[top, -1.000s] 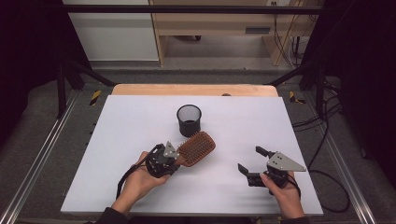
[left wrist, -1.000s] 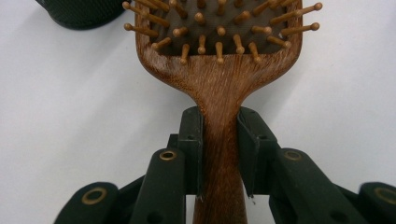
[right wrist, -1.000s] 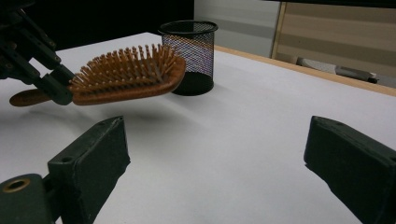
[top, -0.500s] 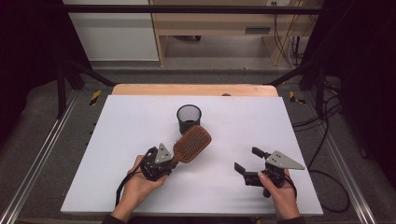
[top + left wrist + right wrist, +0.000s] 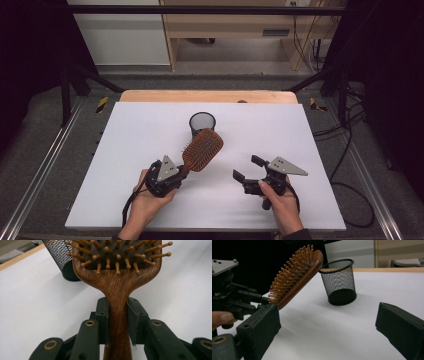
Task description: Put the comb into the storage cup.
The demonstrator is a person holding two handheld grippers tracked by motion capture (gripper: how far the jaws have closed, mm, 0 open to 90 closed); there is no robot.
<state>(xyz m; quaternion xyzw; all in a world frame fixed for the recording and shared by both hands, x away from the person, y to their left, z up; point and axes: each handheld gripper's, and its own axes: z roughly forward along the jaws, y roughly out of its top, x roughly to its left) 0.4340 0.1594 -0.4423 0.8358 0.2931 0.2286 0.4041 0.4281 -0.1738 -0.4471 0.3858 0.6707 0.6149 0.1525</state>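
from the high view: the left gripper (image 5: 184, 169) is clamped on the handle of a wooden paddle hairbrush (image 5: 202, 150), whose broad head is lifted off the white table (image 5: 130, 135) and angles up toward a black mesh cup (image 5: 202, 122). the cup stands upright just behind the brush head, and nothing is visible in it. the right gripper (image 5: 247, 168) hovers well apart to the right, its jaws spread wide and holding nothing.

left gripper view now: the two black jaws pinch the narrow neck of the brush's grained brown wood, with round-tipped wooden pins above (the cup peeks in at upper left).

right gripper view: matte black jaws gape apart; beyond them the brush tilts, bristles facing down-left, beside the see-through mesh cup with its solid dark base.
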